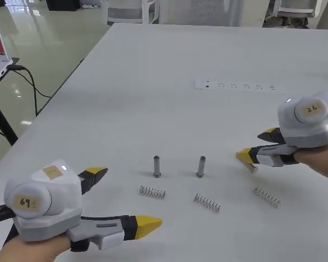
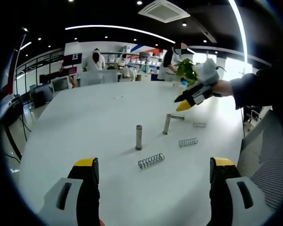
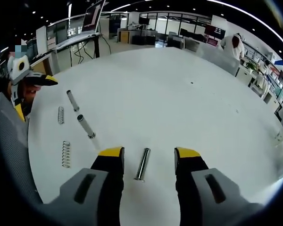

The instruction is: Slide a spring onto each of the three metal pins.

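Observation:
Two metal pins stand upright on the white table (image 1: 153, 87), one on the left (image 1: 157, 166) and one on the right (image 1: 201, 166). A third pin (image 3: 142, 164) lies flat between the fingers of my open right gripper (image 3: 148, 153), untouched by either pad. Three springs lie in a row in front of the pins: left (image 1: 152, 192), middle (image 1: 207, 202) and right (image 1: 267, 197). My left gripper (image 1: 123, 199) is open and empty at the near left, its jaws pointing at the left spring (image 2: 151, 160). The right gripper (image 1: 257, 144) hovers at the right, over the lying pin (image 1: 252, 168).
A white power strip (image 1: 235, 85) is set into the table further back. The table's left edge (image 1: 54, 101) runs diagonally, with cables and a stand on the floor beyond it. Chairs stand behind the far edge.

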